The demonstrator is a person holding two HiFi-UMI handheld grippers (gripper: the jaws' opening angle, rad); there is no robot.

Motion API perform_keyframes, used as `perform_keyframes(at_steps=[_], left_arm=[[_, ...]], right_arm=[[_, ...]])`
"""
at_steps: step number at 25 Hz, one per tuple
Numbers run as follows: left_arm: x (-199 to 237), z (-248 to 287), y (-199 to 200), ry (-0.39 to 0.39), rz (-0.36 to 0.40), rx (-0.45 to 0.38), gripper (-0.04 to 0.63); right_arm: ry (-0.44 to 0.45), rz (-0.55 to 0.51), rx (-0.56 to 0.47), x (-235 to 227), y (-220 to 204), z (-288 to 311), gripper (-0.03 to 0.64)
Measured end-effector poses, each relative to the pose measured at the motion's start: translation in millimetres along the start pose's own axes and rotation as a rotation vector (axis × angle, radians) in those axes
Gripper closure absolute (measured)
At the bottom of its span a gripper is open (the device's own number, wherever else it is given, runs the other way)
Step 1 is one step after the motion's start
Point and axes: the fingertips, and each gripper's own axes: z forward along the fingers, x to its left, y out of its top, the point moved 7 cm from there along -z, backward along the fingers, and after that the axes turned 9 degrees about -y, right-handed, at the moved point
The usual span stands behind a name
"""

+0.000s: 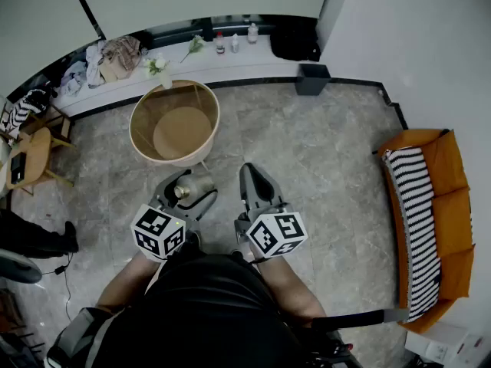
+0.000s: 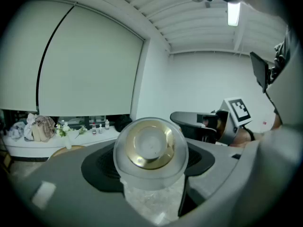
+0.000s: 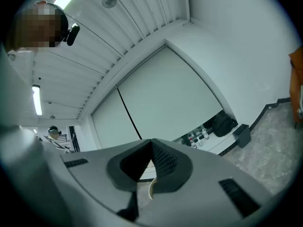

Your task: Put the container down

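A clear round container with a gold lid hangs above the grey stone floor, clamped between the wide-set jaws of my left gripper. In the left gripper view the container fills the gap of the left gripper, gold lid facing the camera and both dark pads against its sides. My right gripper is beside it to the right, shut with nothing in it. The right gripper view shows the pads of my right gripper meeting in a narrow V.
A round tan table with a raised rim stands just ahead of the grippers. Behind it is a white ledge with bottles, flowers and clothes. An orange sofa with a striped cushion lines the right wall. A small wooden side table is on the left.
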Motion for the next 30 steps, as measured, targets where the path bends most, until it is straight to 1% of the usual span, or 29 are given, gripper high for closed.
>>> perform_keyframes(at_steps=[2, 4, 7, 10, 12, 15, 19, 24, 27, 30], left_arm=[[-8, -3, -13, 0.031, 0.033, 0.089, 0.255], [-17, -9, -26, 0.05, 0.064, 0.158, 0.255], [-30, -22, -46, 0.044, 0.071, 0.203, 0.255], [-38, -34, -67, 0.018, 0.033, 0.224, 0.255], [-41, -41, -79, 0.007, 0.013, 0.232, 0.255], [-43, -50, -85, 0.018, 0.007, 0.233, 0.255], [-52, -56, -80, 0.051, 0.05, 0.21, 0.255], [-58, -64, -65, 0.099, 0.078, 0.174, 0.255], [-55, -70, -60, 0.114, 0.077, 0.163, 0.255], [-46, -72, -64, 0.123, 0.065, 0.171, 0.255]], right_arm=[[-0.02, -0.022, 0.013, 10, -9, -17, 0.615], [-0.036, -0.039, 0.034, 19, -21, -33, 0.615], [-0.051, -0.052, 0.076, 27, -39, -53, 0.615], [-0.067, -0.056, 0.113, 32, -58, -63, 0.615], [-0.074, -0.056, 0.133, 36, -68, -66, 0.615], [-0.065, -0.064, 0.147, 43, -74, -71, 0.615], [-0.045, -0.077, 0.129, 48, -69, -82, 0.615], [-0.034, -0.152, 0.091, 48, -52, -90, 0.615], [-0.014, -0.194, 0.068, 54, -46, -87, 0.615], [-0.005, -0.232, 0.059, 58, -45, -80, 0.615]])
